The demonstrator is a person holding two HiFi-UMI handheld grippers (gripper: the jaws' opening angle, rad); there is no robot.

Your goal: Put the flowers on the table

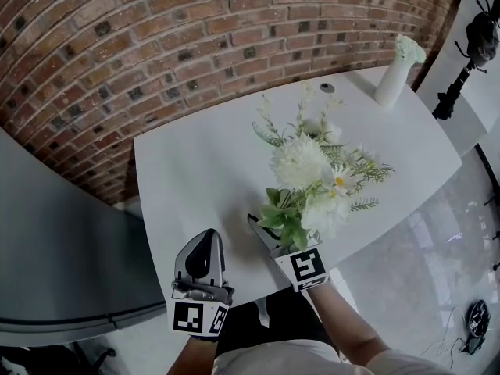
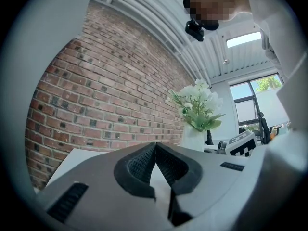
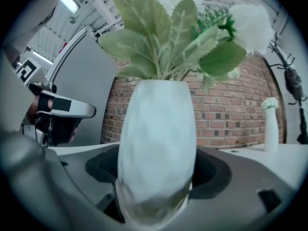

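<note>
- A grey panel (image 1: pixel 55 241) fills the far left of the head view, and a brick wall (image 1: pixel 156 37) runs behind the white counter (image 1: pixel 195 170).
- The left tongs (image 1: pixel 208 242) hover over the counter's near edge and point away from the person. The left gripper view shows their tips pressed together with nothing between them.
- Just to their right, the right tongs (image 1: pixel 269 229) are clamped on the sides of a white vase (image 3: pixel 156 129) that holds the flowers (image 1: pixel 308 166).
- In the right gripper view the vase stands upright between the pads, its long axis vertical. The green leaves and white blooms rise straight out of its neck.
- From the head view the bunch spreads up and to the right of the right tongs, over the front half of the counter. The blooms and leaves cover the vase there almost entirely.
- No view shows the foot of the vase, so I cannot tell whether it rests on the counter or is held just above it.
- The left gripper view catches the vase and flowers from the side, with the marker cube of the right tongs beside them. The right gripper view shows the left tongs off to its left.
- At the counter's far right corner stands a small vase (image 1: pixel 393 76), slim and white, with one pale bloom, well apart from the bunch.
- A black stand (image 1: pixel 457 84) is beyond the counter's right edge.
</note>
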